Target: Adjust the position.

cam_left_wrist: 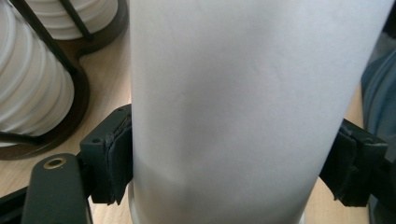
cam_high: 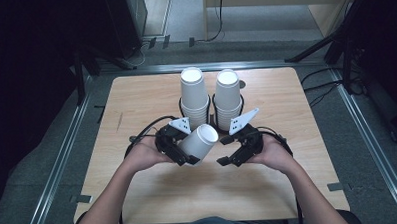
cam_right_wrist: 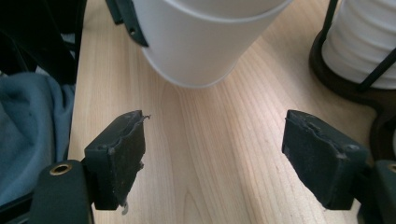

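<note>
Since my left gripper [cam_high: 180, 147] is pinching the paper cup [cam_high: 199, 143] across its side wall, tilted above the table [cam_high: 136, 104] just before the two cup stacks [cam_high: 194, 94], it looks light and crushable, so my spread, empty right gripper [cam_high: 236, 155] should grip gently near the stiffer rim.
</note>
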